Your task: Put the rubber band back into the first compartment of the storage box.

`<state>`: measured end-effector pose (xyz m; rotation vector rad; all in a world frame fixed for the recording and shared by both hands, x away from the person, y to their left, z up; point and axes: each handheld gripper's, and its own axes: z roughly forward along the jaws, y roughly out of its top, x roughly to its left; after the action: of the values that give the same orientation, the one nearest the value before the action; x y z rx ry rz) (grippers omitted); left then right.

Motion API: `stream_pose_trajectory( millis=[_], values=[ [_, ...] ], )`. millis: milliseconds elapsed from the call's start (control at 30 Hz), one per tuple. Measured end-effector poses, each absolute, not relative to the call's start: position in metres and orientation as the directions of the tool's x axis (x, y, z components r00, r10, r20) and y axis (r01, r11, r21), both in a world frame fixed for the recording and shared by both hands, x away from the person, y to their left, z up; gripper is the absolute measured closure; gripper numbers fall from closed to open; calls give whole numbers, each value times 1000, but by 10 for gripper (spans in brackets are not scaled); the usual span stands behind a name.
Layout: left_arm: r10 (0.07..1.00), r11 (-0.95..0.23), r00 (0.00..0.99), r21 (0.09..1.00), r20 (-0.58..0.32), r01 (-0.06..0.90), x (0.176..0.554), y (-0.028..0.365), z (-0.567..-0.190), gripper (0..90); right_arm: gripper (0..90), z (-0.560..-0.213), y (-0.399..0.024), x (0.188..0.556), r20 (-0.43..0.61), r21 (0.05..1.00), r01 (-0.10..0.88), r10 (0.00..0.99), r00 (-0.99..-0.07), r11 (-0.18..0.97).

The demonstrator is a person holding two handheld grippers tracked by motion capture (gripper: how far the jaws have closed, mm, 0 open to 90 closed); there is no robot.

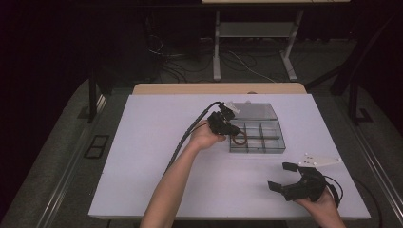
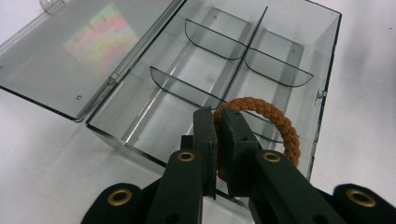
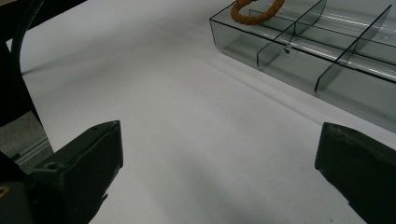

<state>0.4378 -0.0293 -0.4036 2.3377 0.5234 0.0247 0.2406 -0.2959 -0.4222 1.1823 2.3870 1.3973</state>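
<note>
While the brown beaded bracelet [image 2: 275,123] is pinched in the left tool [image 2: 217,114] above the clear box's [image 2: 327,70] near-left compartment, it is best lowered fully before release; the right tool [image 1: 285,176] is held wide.

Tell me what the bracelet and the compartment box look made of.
Bracelet: probably wooden or seed beads, matte orange-brown, with a knobbly strung surface. Compartment box: smoky transparent hard plastic, glossy; the table shows through its walls and the open lid throws a rainbow glare.

Overhead forward-down view, two close jaw-level views, shared compartment box [image 1: 257,135].
</note>
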Motion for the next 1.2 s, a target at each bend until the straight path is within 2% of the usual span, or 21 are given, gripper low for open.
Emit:
stream_pose_trajectory(
  millis=[67, 133, 367, 467, 667, 1033, 1200],
  values=[
    [363, -644, 918, 669, -160, 371, 438, -29, -404, 808, 12, -423, -296, 241, 255, 787, 556, 681, -686, 266],
    [367, -627, 911, 673, -191, 393, 438, -29, -404, 720, 11, -423, -296, 241, 252, 788, 554, 680, -688, 268],
    [374, -622, 918, 697, -134, 355, 435, -27, -393, 560, 12, -423, -295, 242, 252, 788, 554, 681, -688, 268],
    [373, -593, 920, 731, -122, 338, 433, -24, -388, 556, 12, -423, -295, 241, 254, 786, 557, 681, -687, 269],
    [364, -571, 921, 746, -143, 341, 427, -17, -376, 435, 12, -423, -294, 242, 255, 785, 557, 680, -688, 270],
    [331, -587, 937, 753, -111, 297, 415, -4, -362, 270, 11, -423, -293, 242, 253, 785, 557, 681, -688, 271],
    [355, -566, 927, 761, -123, 318, 408, 5, -357, 192, 11, -423, -293, 242, 254, 782, 560, 680, -688, 274]
  ],
)
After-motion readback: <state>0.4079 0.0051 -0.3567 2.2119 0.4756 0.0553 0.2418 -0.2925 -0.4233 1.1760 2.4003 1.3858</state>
